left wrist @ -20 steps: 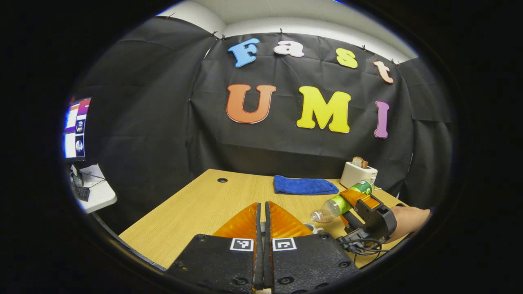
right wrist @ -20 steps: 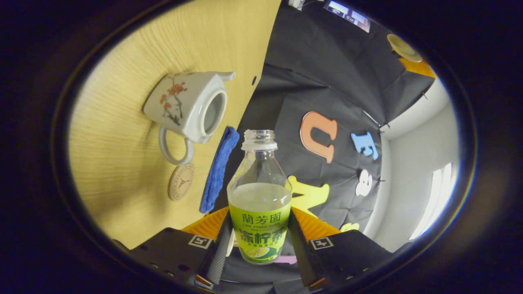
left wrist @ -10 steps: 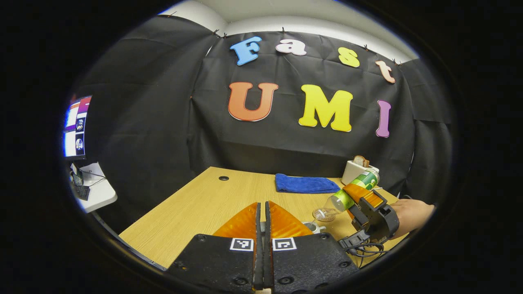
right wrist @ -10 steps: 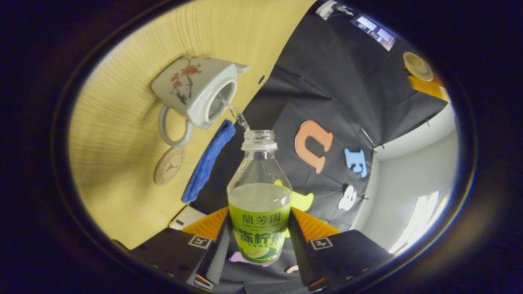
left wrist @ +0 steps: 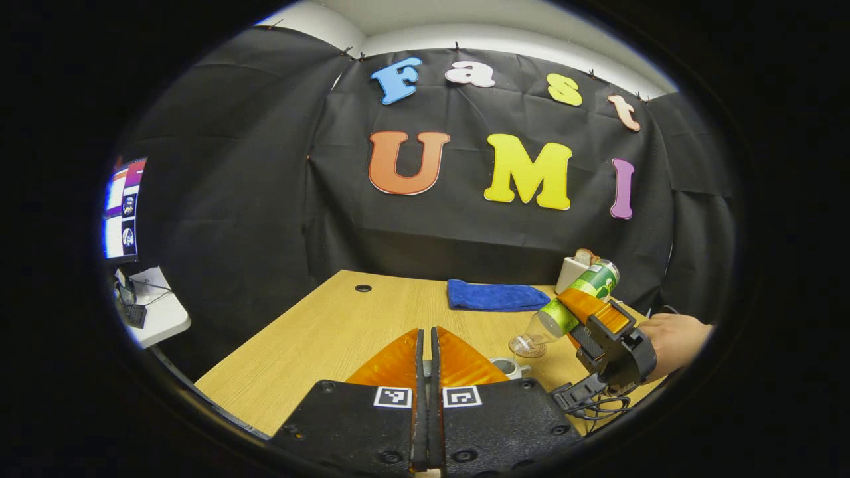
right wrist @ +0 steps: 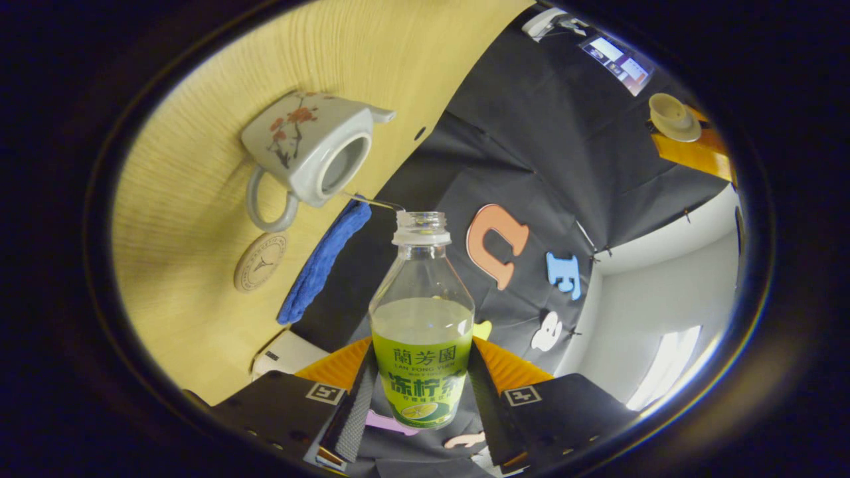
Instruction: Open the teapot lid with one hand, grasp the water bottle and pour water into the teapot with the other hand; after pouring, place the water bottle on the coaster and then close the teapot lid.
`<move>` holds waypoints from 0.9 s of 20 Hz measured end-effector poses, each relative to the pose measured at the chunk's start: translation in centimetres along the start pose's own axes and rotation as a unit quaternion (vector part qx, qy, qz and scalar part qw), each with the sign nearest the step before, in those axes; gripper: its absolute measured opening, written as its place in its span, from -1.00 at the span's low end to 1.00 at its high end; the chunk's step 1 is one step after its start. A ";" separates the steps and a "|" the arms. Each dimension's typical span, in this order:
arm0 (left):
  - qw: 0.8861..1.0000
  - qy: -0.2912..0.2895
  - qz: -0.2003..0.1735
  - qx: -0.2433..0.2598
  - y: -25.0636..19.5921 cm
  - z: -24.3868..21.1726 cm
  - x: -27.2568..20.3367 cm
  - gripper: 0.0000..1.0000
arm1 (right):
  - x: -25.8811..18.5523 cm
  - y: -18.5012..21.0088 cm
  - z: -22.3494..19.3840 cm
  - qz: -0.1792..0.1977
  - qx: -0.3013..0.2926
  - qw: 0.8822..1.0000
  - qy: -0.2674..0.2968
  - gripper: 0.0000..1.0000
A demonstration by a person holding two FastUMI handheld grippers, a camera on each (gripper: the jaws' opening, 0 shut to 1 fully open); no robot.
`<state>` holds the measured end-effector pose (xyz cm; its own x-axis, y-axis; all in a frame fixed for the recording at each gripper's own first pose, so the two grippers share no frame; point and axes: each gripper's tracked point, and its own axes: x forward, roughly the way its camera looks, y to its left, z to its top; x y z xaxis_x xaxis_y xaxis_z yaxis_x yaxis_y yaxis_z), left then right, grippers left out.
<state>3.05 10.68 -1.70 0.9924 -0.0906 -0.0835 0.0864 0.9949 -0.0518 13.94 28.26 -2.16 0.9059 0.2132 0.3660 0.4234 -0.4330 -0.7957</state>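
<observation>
Green-labelled and uncapped, the water bottle [right wrist: 422,332] is clamped between both fingers of the right hand-held gripper [right wrist: 421,392], which press on its label from either side. The bottle is tipped steeply, its open mouth aimed at the lidless teapot [right wrist: 307,154], and a thin stream of water is seen running from the mouth toward the teapot's opening. The teapot stands on the wooden bench [right wrist: 199,279], with a round coaster [right wrist: 260,262] lying just beside its handle and a blue cloth [right wrist: 317,264] near it. In the left gripper view, the left hand-held gripper [left wrist: 427,372] is seen with its fingers drawn together, raised above the bench. The teapot lid [right wrist: 672,116] is seen in the right gripper view, pinched at the tip of that distant gripper. A hand [left wrist: 674,335] is seen behind the right hand-held gripper.
</observation>
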 end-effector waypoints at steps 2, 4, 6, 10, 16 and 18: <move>1.000 0.002 0.001 0.003 0.0 -0.1 0.1 -0.94 | 0.0 -0.2 0.1 -0.003 -0.015 1.000 -0.003 0.45; 1.000 0.002 0.002 0.006 0.0 0.0 0.0 -0.94 | 0.2 -0.7 0.4 -0.007 -0.031 0.999 -0.008 0.45; 1.000 0.003 0.002 0.008 0.1 -0.1 0.0 -0.94 | 0.1 -0.8 0.7 -0.009 -0.040 0.999 -0.010 0.46; 1.000 0.005 0.002 0.012 0.0 -0.2 0.2 -0.94 | 0.2 -1.7 1.2 -0.023 -0.057 0.998 -0.013 0.46; 1.000 0.007 0.003 0.016 0.0 -0.4 0.2 -0.94 | 0.0 -2.8 1.6 -0.036 -0.071 0.997 -0.018 0.43; 1.000 0.008 0.002 0.018 0.0 -0.4 0.2 -0.94 | 0.0 -2.9 1.8 -0.038 -0.072 0.997 -0.020 0.46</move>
<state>3.20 10.69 -2.11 0.9914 -0.0860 -0.0989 0.0849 0.9963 -0.0156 12.66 31.06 -0.68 0.8709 0.2837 0.4012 0.4910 -0.5340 -0.6883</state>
